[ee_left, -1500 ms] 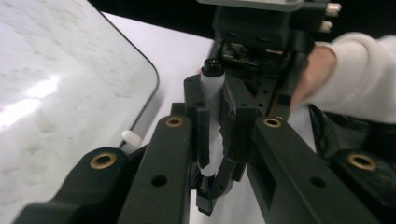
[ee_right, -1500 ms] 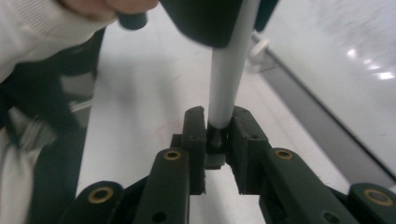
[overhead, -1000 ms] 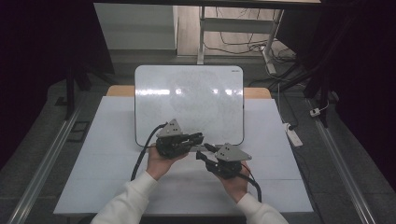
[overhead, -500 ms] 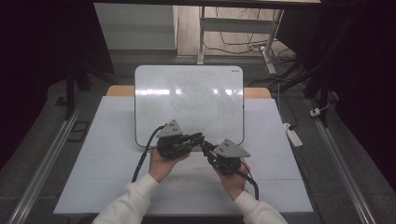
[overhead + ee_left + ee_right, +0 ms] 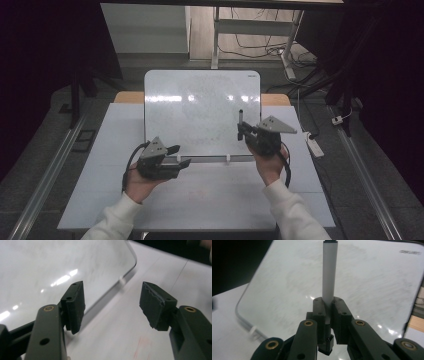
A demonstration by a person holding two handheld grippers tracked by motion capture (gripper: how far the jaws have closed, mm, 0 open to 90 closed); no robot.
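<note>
A whiteboard [image 5: 202, 107] leans upright at the middle back of the white table [image 5: 210, 200]. My right gripper [image 5: 241, 131] is raised in front of the board's right part, shut on a marker [image 5: 240, 118] that stands upright. In the right gripper view the white marker barrel [image 5: 329, 272] rises from between my closed jaws [image 5: 328, 306], pointing at the board [image 5: 374, 282]. My left gripper [image 5: 180, 156] is low by the board's lower left corner. Its jaws have just been opening and stand apart [image 5: 112, 305], with nothing between them. The board's edge [image 5: 37, 265] lies beyond.
A white power strip [image 5: 314, 145] lies off the table's right edge. Metal rails [image 5: 45, 185] run along the floor on both sides. Desk legs and cables [image 5: 250, 50] stand behind the board. A faint reddish stain [image 5: 143, 345] marks the table.
The two grippers were close together at the table's middle and have parted. The left went left and opened. The right rose to the right with the marker, up to the board.
</note>
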